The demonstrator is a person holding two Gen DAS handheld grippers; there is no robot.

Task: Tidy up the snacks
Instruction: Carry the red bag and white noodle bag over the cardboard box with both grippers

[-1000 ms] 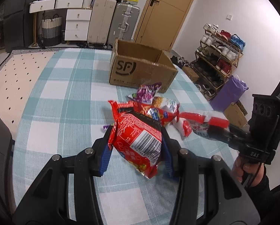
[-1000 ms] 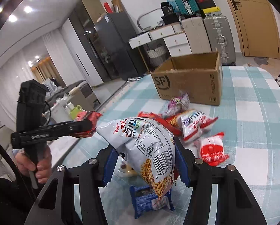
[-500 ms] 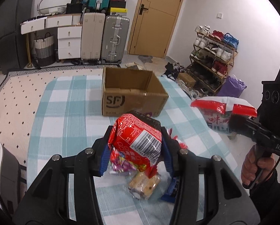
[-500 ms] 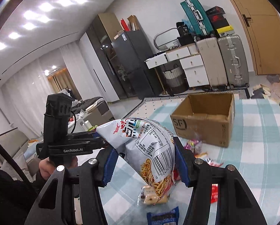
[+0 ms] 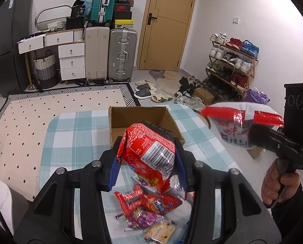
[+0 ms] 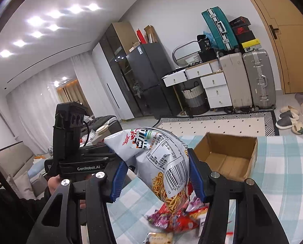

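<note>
My left gripper (image 5: 147,162) is shut on a red snack bag (image 5: 149,154) and holds it high above the table, in front of the open cardboard box (image 5: 119,120). My right gripper (image 6: 155,174) is shut on a white noodle snack bag (image 6: 161,160), also high in the air; the bag also shows in the left wrist view (image 5: 238,126). The box shows in the right wrist view (image 6: 228,152) and looks empty. A pile of loose snack packets (image 5: 147,207) lies on the checked tablecloth (image 5: 70,134) below both grippers.
A dotted rug (image 5: 50,109), suitcases (image 5: 121,55), drawers (image 5: 70,61), slippers (image 5: 145,89) and a shoe rack (image 5: 230,65) stand beyond the table. A sofa (image 6: 13,166) is at the left in the right wrist view.
Both grippers have risen well above the table with their bags. The snack pile has dropped low in both views, and the box now shows from above.
</note>
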